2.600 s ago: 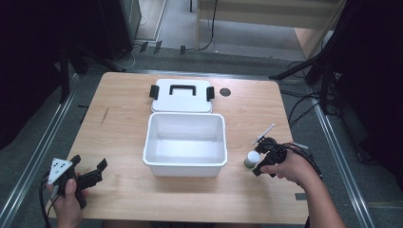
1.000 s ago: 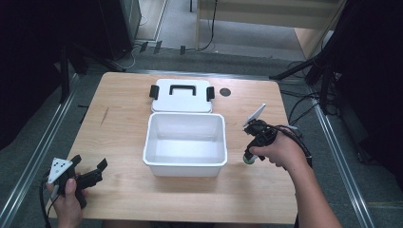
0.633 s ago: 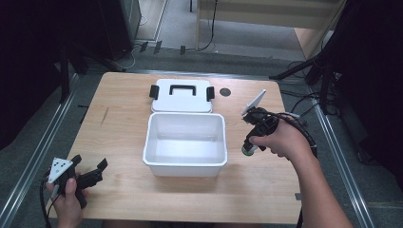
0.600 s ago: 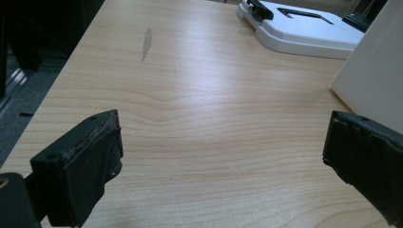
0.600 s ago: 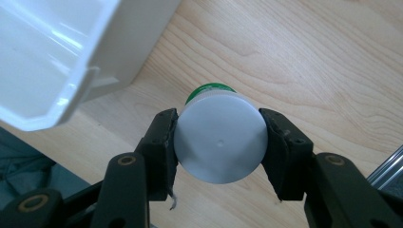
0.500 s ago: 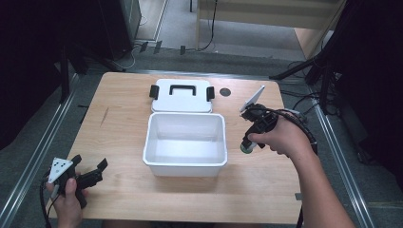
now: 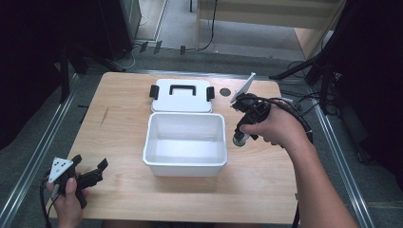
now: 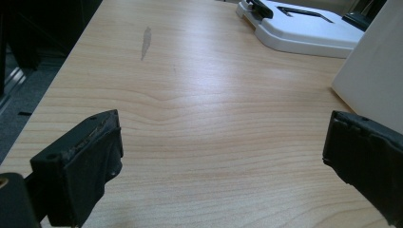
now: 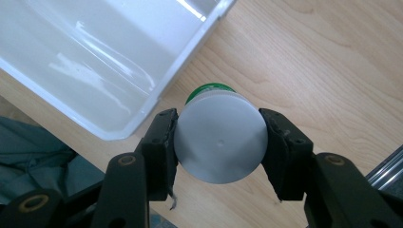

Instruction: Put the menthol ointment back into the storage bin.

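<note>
1. My right tongs [image 9: 218,142] are clenched on a small bottle [image 9: 217,141]; both pads press its white cap from opposite sides, and a green body shows beneath the cap.
2. In the high view, the right tongs [image 7: 241,138] point downward and hold the bottle [image 7: 240,140] above the desk [image 7: 266,190], just beside the right wall of the open white bin [image 7: 185,144].
3. In the right gripper view, the bin's rim [image 9: 157,92] lies to the upper left of the bottle, apart from it.
4. My left tongs [image 8: 223,156] are released, jaws wide, nothing between them; they rest low at the near left of the desk [image 7: 90,173].
5. The white lid [image 7: 181,95], with black handle and clips, lies flat behind the bin.
</note>
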Action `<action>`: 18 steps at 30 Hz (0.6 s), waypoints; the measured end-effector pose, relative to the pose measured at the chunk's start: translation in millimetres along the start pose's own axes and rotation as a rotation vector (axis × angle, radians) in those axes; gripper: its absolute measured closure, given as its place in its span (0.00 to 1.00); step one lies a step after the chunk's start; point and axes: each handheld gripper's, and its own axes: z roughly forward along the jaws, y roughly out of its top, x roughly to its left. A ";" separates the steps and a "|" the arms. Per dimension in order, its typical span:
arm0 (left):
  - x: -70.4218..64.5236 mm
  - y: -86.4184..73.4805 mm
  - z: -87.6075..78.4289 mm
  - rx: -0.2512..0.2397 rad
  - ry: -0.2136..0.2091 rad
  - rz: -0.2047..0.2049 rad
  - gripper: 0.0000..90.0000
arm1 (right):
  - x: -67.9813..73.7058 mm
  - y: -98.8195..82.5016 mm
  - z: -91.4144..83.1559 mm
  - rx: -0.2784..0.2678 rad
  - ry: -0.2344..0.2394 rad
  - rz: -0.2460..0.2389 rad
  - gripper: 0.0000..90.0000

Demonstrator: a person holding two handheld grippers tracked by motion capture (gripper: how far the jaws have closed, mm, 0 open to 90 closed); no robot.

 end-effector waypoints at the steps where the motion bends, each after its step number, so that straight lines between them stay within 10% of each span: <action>1: -0.1 0.0 0.0 0.000 0.000 -0.001 0.00 | 2.4 2.2 -1.7 -0.002 0.002 -0.002 0.58; 18: -0.5 0.1 0.5 0.004 -0.003 0.002 0.00 | 34.4 28.7 0.4 -0.012 0.032 -0.089 0.58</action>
